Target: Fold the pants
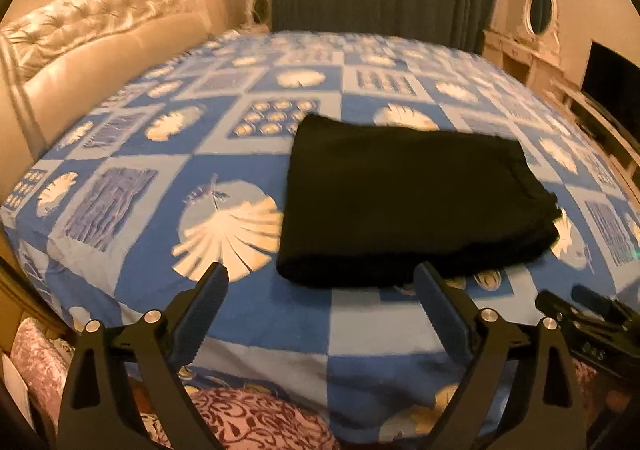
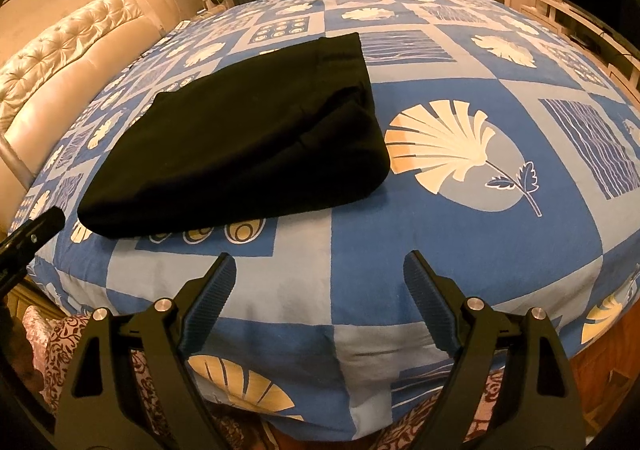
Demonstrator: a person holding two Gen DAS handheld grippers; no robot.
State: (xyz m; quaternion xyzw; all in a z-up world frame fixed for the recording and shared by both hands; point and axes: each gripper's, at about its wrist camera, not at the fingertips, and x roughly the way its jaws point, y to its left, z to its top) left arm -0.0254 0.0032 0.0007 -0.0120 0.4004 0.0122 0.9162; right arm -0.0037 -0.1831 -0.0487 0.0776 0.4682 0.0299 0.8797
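Left wrist view. My left tool (image 1: 322, 282) hangs above the near edge of the bed, fingers wide apart, nothing between them. The black, soft-fabric pants (image 1: 404, 201) lie just beyond the tips, already folded into a thick, roughly rectangular stack on the blue-and-white shell-print bedspread (image 1: 168, 153). The right finger overlaps the stack's near edge in the picture; I cannot tell whether it touches. I judge the cloth light, limp and matte, not slippery. It will sag and unfold if I lift one layer only. Best hold would be through all layers at a corner or along the near rolled edge. The right-hand side of the stack looks ragged, layers stepped.

Right wrist view. My right tool (image 2: 320, 274) is also spread open and empty, over bare bedspread near the bed's front edge. The pants sit up and to the left of it, apart from the tips. From here the stack shows a smooth rounded fold along the near and right side, and a seamed band, probably the waistband, at the far corner. Layers gape slightly on the right. I judge the fold about done; any tidying should pinch that gaping right side, both layers together. The left tool's tip shows at the left margin. The mattress is soft beneath, so pressing down will dent it.
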